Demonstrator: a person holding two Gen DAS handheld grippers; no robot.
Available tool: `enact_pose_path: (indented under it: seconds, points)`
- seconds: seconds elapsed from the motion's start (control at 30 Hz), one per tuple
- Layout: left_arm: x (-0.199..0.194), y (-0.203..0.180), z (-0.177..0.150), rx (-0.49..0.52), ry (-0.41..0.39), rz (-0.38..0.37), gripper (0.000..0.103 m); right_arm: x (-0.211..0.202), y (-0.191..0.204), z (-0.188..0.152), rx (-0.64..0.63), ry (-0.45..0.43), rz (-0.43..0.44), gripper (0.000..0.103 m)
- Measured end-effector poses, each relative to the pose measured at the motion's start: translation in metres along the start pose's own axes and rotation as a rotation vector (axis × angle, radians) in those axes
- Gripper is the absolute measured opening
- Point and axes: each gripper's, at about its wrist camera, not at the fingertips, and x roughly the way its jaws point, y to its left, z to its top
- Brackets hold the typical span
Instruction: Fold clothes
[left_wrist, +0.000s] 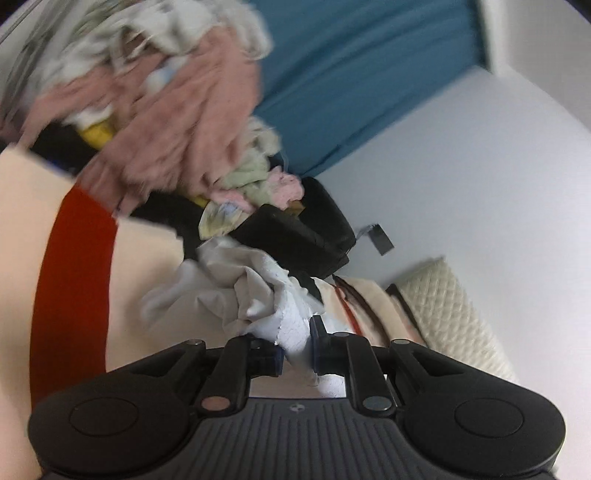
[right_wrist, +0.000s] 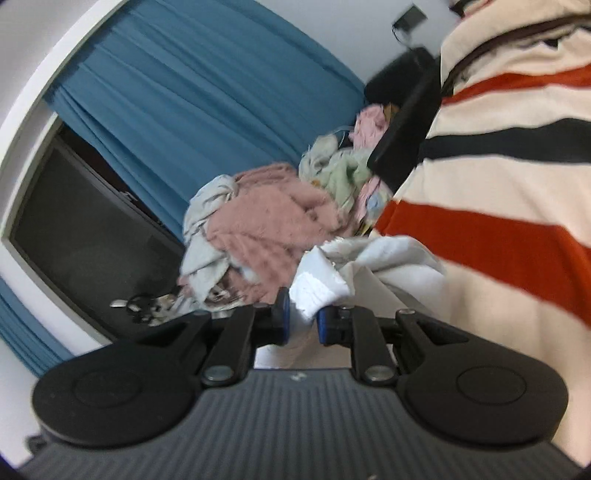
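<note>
Left wrist view: the left tool (left_wrist: 295, 345), at lower centre, is clenching a bunched edge of a pale grey-white garment (left_wrist: 236, 288), which is trailing up-left over a striped cream-and-red cloth (left_wrist: 74, 258). Right wrist view: the right tool (right_wrist: 302, 320), at lower centre, is gripping another white edge of the same garment (right_wrist: 388, 258). A heap of clothes (right_wrist: 266, 225) is lying at mid-frame. The garment is looking light, limp and thin; hems or corners are likely offering the surest hold.
</note>
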Motion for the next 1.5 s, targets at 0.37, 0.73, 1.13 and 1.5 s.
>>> enact_pose_path:
  seconds: [0.37,0.73,1.13,1.5]
  points:
    - [0.007,0.062,-0.083,0.246,0.157,0.140,0.017,0.020,-0.110,-0.113,0.061,0.247,-0.207,0.020]
    - [-0.115,-0.032,-0.065,0.430,0.060,0.167,0.030,-0.083,0.006,-0.073,-0.145,0.187,-0.214,0.020]
    - [-0.304,-0.162,-0.132,0.653,-0.106,0.161,0.096,-0.232,0.110,-0.086,-0.418,0.068,-0.114,0.086]
    - [-0.387,-0.145,-0.213,0.660,-0.166,0.271,0.103,-0.287,0.097,-0.151,-0.567,0.007,-0.151,0.086]
